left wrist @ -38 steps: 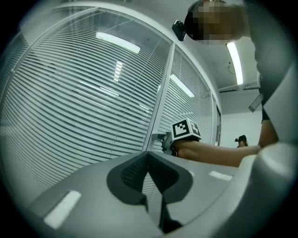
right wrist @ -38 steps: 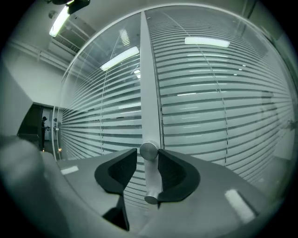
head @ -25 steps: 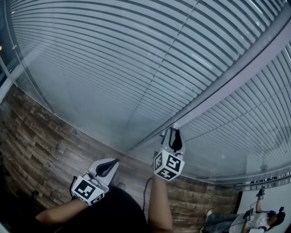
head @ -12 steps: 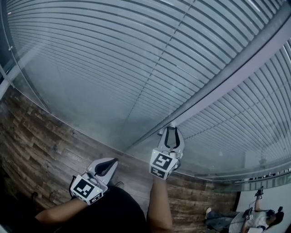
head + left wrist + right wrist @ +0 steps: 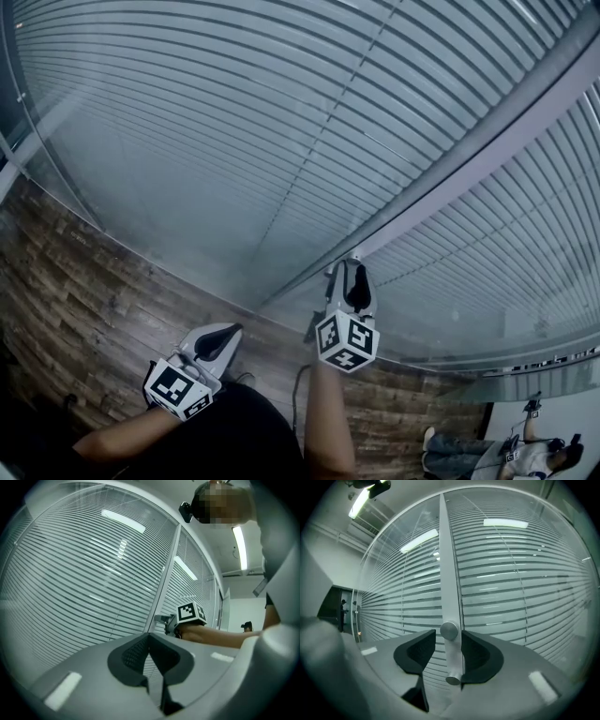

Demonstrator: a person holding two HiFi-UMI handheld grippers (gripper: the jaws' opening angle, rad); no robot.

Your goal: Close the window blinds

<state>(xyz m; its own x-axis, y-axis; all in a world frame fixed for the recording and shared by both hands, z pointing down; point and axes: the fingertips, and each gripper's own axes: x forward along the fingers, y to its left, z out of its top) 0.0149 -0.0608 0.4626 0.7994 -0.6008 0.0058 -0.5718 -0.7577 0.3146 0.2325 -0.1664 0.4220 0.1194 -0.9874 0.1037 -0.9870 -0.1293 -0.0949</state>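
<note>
Letting go of tilt knob [image 5: 449, 630]: right tongs [image 5: 448, 639] just opened, knob between them, unclamped.
Left tongs [image 5: 149, 637] together, empty. Slats [image 5: 511, 573] look gapped: re-clamp, twist again; else back off.

Window post [image 5: 448, 564] cut off above the right claw [image 5: 448, 641], far shape [image 5: 343, 603] left of the claw too small to tell, forearm [image 5: 328, 427] behind the claw cut off below.

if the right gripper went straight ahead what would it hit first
The round knob on the frame post, already between the right gripper's jaws, which have just been opening; depth unclear.
</note>
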